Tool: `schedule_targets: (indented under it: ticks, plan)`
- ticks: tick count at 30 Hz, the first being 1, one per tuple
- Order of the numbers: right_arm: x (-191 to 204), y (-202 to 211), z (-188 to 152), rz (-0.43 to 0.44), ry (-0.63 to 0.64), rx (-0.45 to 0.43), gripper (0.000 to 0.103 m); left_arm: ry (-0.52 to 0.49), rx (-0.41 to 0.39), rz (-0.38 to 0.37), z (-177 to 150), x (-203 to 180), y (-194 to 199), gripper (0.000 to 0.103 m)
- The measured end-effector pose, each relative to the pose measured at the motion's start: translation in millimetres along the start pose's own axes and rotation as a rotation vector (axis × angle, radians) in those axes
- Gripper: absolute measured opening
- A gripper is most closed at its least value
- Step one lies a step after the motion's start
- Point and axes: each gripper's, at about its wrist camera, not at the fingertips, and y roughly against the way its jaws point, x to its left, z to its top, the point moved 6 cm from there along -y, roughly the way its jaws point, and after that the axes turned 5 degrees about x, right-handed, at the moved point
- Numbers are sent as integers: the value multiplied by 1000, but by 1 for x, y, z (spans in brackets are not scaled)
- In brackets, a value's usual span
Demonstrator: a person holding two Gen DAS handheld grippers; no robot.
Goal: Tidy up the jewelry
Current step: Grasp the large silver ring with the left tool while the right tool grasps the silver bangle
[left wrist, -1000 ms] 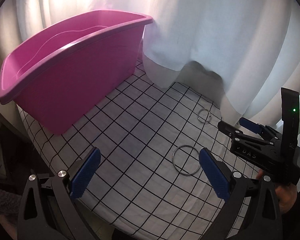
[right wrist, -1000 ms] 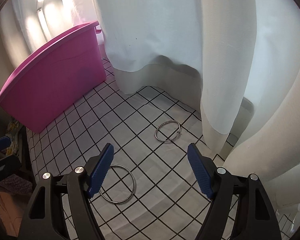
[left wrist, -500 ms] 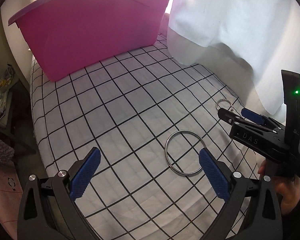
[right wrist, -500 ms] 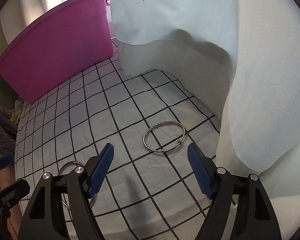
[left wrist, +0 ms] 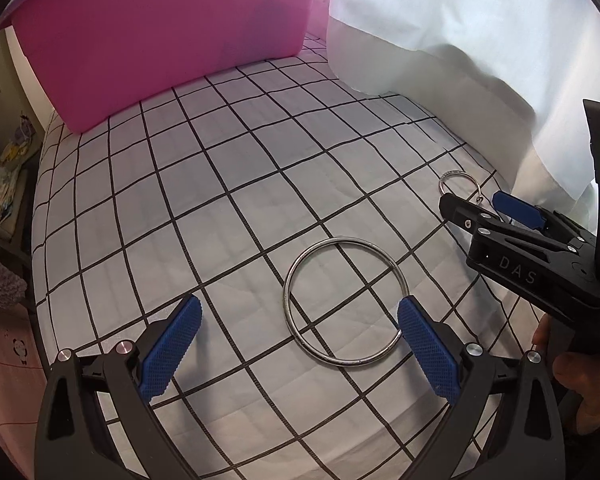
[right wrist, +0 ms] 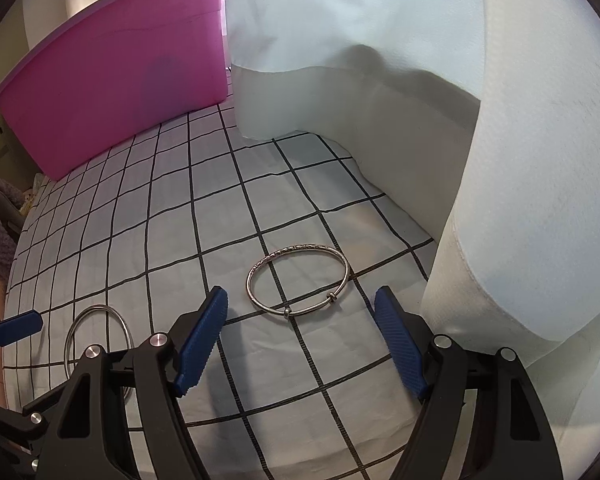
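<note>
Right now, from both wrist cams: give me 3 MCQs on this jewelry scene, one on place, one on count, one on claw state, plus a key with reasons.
1. Where does the plain bangle lie?
A. in the pink tub
B. on the checked cloth, between the left claw's fingers
C. under the white curtain

2. How many metal bangles show on the cloth?
A. one
B. two
C. four

3. The right claw is:
A. open, holding nothing
B. shut on the engraved bangle
C. shut on the curtain

Key:
1 B, it lies flat on the checked cloth ahead of the left claw.
2 B, the plain one plus the engraved bangle.
3 A, its pads stand apart, touching nothing.
</note>
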Motion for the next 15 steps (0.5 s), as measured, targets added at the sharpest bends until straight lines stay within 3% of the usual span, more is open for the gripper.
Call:
schedule_targets:
  ticks: [6,15]
  plan:
    - [-4,-1,0,12,9,-12,73,-16,-17,-3,-4,-16,-2,97]
    - [-1,-7,4,-16,34,-4,74,-18,-60,87,-4,-13,-7,98]
